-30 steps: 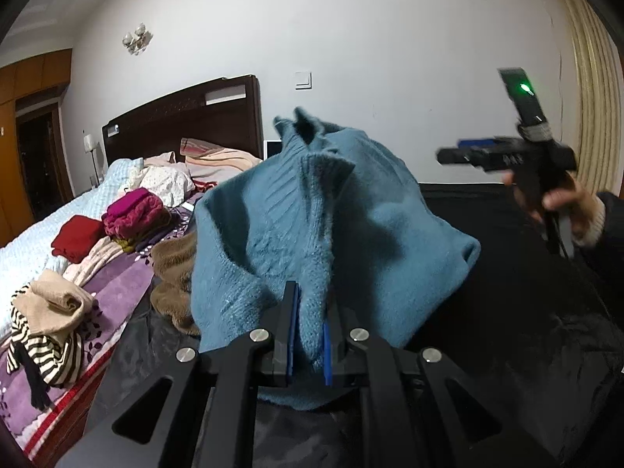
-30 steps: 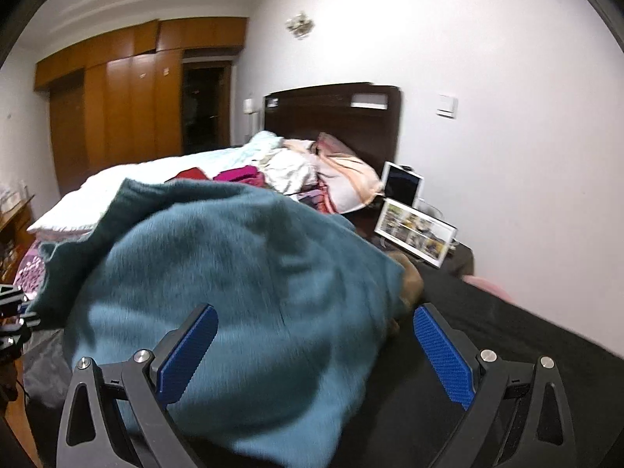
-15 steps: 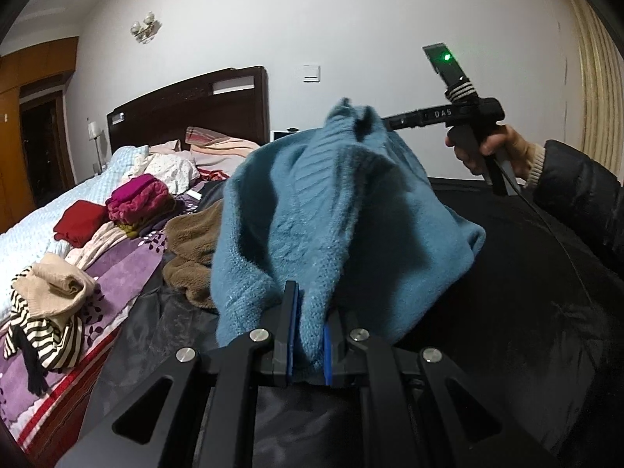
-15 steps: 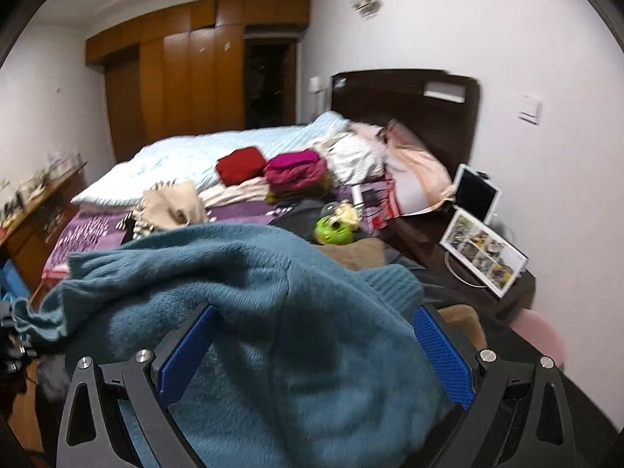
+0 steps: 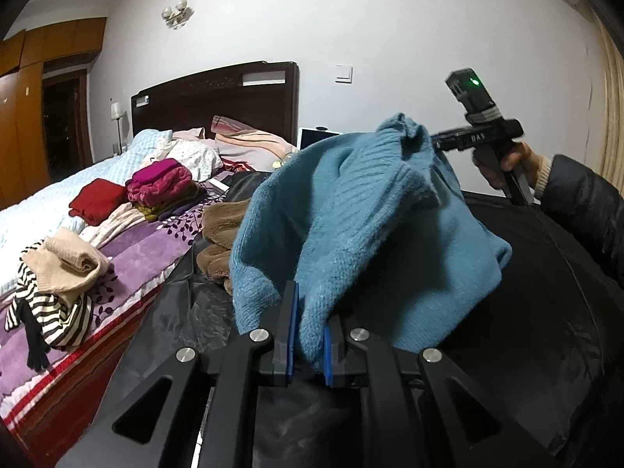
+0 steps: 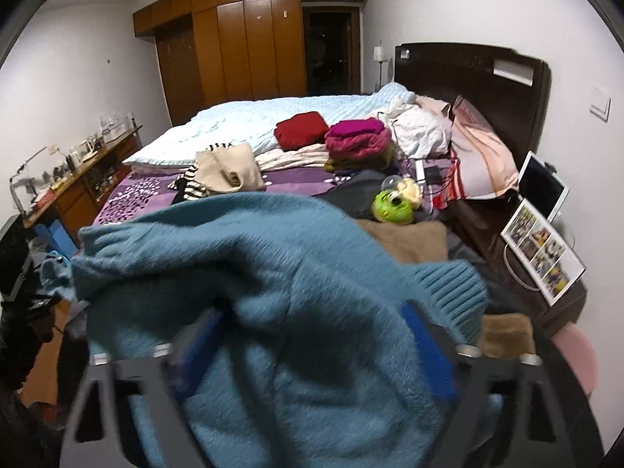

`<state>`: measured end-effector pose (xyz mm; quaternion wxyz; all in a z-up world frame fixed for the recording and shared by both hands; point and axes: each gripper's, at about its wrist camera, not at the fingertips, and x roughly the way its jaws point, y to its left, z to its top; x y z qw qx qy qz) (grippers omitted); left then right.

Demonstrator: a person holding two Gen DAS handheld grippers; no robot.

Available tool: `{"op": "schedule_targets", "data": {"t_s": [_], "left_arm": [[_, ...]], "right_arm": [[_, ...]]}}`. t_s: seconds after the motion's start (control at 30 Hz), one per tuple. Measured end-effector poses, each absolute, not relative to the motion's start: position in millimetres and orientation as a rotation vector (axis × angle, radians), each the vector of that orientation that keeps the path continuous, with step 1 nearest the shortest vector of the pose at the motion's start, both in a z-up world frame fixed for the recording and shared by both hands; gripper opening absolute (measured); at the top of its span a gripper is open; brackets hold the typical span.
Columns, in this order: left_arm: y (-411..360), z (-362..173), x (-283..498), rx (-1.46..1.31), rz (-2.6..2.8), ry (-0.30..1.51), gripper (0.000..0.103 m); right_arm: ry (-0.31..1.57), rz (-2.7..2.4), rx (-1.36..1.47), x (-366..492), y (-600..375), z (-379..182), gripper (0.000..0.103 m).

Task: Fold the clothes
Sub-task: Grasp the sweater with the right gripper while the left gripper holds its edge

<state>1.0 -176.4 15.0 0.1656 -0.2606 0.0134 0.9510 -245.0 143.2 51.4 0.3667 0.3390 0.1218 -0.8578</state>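
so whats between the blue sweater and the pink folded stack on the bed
A brown fleece garment lies between the blue sweater and the pink folded stack, clearest in the left wrist view.

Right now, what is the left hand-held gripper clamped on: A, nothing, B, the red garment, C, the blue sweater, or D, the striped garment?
C: the left hand-held gripper has its blue pads pinched on a fold of the blue sweater.

Dim indoor light, strong fisheye bending at edges, right-wrist foreground motion-blurred.
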Motion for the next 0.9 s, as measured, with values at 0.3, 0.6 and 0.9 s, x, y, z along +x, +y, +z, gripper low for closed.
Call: {"op": "schedule_targets", "data": {"t_s": [0.3,0.6,0.9], "left_arm": [[-179.8,13.4,-10.7,-0.758,2.738,0.046,0.014],[-176.2,11.3,-22.4,-0.767,2.758,0.199,0.030],[-134.6,10.5,-17.3,-0.697,2.664,0.567,0.056]], "right_arm": [[0.325,-2.344,0.831,-183.9,149.0,47.3,0.020],[0.440,-2.662,0.654,-116.8,152.7,56.1,0.019],[0.544,-2.940,0.389,-61.7,154.5,71.5,0.019]]}}
